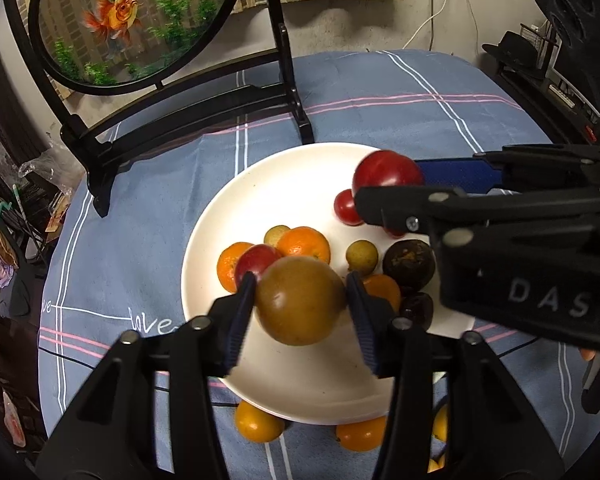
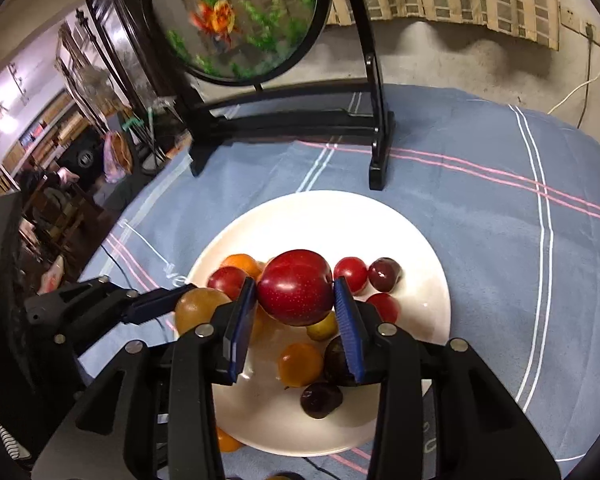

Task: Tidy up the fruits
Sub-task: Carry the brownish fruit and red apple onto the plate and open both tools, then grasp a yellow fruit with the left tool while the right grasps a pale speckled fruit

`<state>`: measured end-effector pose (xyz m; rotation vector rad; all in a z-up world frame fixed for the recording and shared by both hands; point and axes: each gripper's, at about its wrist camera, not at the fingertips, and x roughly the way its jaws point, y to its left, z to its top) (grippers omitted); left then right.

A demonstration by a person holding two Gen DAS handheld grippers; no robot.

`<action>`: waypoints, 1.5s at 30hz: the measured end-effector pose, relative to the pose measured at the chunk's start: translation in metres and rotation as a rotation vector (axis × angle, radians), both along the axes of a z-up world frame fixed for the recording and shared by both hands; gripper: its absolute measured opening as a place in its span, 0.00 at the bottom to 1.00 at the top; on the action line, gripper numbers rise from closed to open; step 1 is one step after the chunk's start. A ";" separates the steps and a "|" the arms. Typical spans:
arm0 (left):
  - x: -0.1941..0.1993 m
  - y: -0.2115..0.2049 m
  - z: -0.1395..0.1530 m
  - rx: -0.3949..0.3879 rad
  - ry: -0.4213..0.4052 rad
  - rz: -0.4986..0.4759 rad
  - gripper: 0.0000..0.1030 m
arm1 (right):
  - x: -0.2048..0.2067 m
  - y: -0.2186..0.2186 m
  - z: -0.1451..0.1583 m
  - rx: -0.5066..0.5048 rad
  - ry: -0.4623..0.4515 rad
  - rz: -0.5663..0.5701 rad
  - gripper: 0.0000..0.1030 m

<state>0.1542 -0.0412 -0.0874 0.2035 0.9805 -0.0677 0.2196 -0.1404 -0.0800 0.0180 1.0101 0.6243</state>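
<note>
A white plate (image 1: 228, 216) on the blue cloth holds several fruits: oranges (image 1: 304, 242), small red ones (image 1: 346, 208), a small yellow-green one (image 1: 362, 257) and dark ones (image 1: 408, 262). My left gripper (image 1: 300, 300) is shut on a brown round fruit (image 1: 300, 304) and holds it above the plate. My right gripper (image 2: 296, 296) is shut on a large red fruit (image 2: 295, 286) and holds it above the plate (image 2: 400, 232). The right gripper also shows in the left wrist view (image 1: 392, 190), and the left one at the left of the right wrist view.
Loose oranges (image 1: 256, 422) lie on the cloth by the plate's near rim. A black stand (image 1: 204, 104) with a round goldfish panel (image 1: 132, 20) stands at the table's back. Cables and sockets run along the wall. Clutter lies beyond the table's left edge.
</note>
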 end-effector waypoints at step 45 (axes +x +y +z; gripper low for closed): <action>-0.162 0.072 -0.016 -0.161 0.151 0.101 0.68 | -0.208 -0.011 -0.077 -0.280 0.023 0.165 0.41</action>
